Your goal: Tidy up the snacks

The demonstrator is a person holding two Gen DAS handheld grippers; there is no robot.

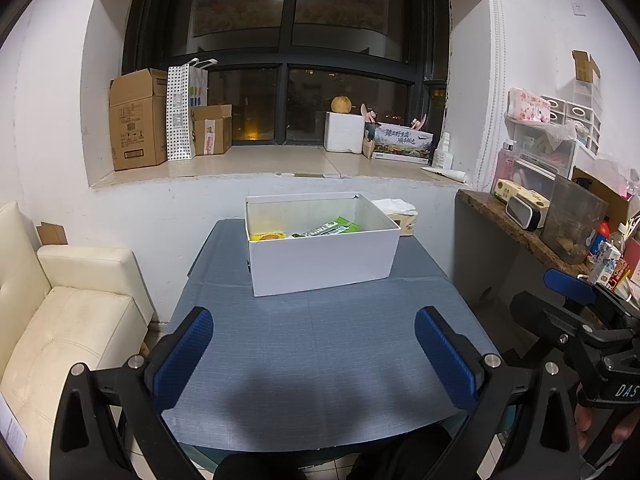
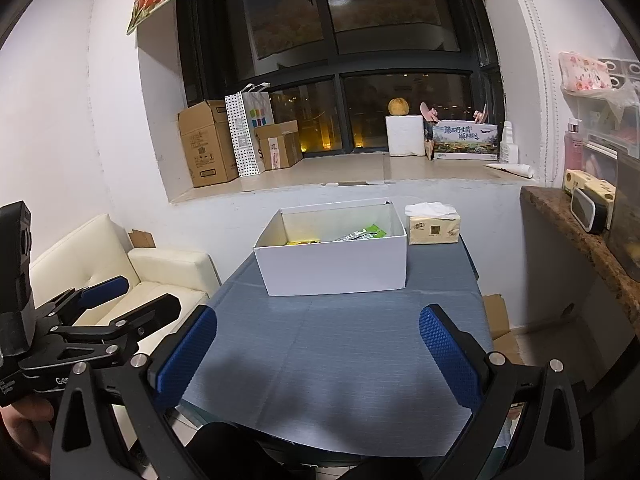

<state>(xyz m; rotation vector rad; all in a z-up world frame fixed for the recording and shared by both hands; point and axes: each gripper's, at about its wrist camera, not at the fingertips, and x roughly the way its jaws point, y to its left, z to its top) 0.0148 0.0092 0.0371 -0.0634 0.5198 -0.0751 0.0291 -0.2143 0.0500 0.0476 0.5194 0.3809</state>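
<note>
Blue-grey cloth-covered table [image 1: 320, 360] beneath a dark window.

Your left gripper [image 1: 314, 354] and right gripper [image 2: 318, 356] hover over its near edge, blue-padded jaws spread wide, empty. Farther back, the white rectangular cardboard box [image 1: 320, 260] holds green and yellow snack packets [image 1: 328, 229]; a tissue pack [image 2: 434, 228] sits just beside it.

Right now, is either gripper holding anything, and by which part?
Nothing is held. The left gripper and right gripper are both open over the table; the snacks lie in the white box.
</note>
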